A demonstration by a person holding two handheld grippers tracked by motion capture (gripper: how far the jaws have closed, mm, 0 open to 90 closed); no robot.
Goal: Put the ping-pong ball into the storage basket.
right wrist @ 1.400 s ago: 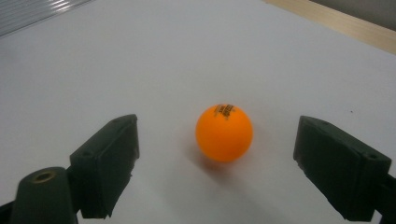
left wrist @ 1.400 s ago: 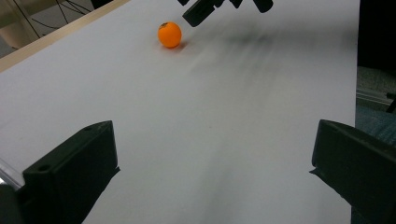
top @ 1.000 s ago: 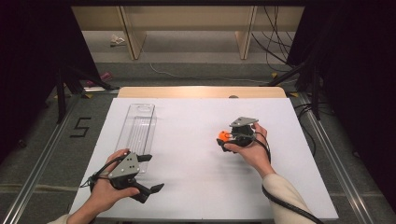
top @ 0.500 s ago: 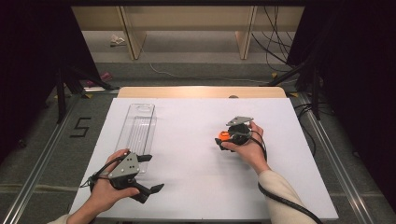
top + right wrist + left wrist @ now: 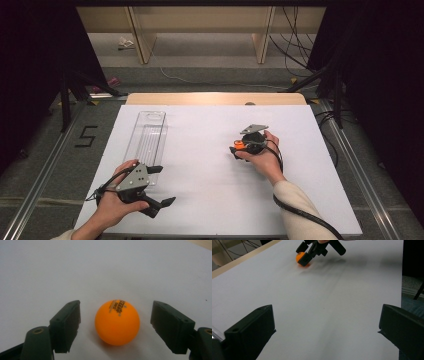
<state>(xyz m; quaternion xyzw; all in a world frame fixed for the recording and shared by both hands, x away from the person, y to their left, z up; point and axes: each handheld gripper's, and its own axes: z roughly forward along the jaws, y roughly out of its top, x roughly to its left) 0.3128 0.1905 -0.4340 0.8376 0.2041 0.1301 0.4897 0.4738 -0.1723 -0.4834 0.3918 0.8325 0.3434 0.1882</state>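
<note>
1. From above, the right tool (image 5: pixel 237 148) sat over an orange ping-pong ball (image 5: pixel 239 145) mid-desk (image 5: pixel 210 130); the left tool (image 5: pixel 159 186) gaped wide beside a clear plastic tray (image 5: pixel 148 137).
2. The left gripper view showed its jaws far apart, empty.
3. The right gripper view showed the ball (image 5: pixel 117 321) resting between spread jaws, untouched.

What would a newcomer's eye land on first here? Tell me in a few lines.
The small orange ball with black print draws the eye first: it sits on the white table top, right of centre, between the open jaws of the right gripper, touching neither. Next comes the long clear plastic tray at the table's left, just beyond the open left gripper.
</note>
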